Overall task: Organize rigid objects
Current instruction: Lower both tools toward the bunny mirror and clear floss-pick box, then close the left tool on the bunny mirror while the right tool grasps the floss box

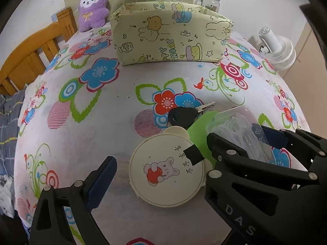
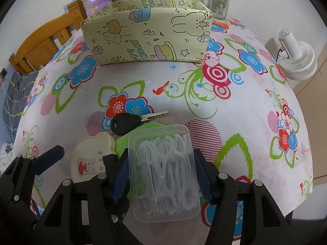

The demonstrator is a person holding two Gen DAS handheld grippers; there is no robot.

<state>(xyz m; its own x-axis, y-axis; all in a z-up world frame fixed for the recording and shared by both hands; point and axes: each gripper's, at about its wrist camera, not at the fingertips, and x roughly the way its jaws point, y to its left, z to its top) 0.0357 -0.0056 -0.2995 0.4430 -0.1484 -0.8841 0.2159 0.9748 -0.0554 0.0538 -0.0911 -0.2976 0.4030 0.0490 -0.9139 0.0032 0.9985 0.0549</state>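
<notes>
My right gripper (image 2: 161,175) has its fingers clamped on the long sides of the clear floss-pick box (image 2: 163,171), resting on the surface beside the round cream tin (image 1: 166,169); it looks light, stiff, slick plastic, so I'd keep the hold mid-wall. My left gripper (image 1: 157,163) straddles that tin with fingers released; its handwritten characters are illegible to me, and "DAS" shows on one finger.

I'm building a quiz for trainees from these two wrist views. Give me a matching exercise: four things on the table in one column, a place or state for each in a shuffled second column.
Things:
1. clear box of floss picks
2. round cream case
3. black-headed key
4. cartoon-print fabric bin

Places or states:
A. at the far side of the table, open on top
B. between the right hand-held gripper pads
C. between the open left hand-held gripper fingers
D. lying flat, blade pointing right

Pairs: 1-B, 2-C, 3-D, 4-A
</notes>
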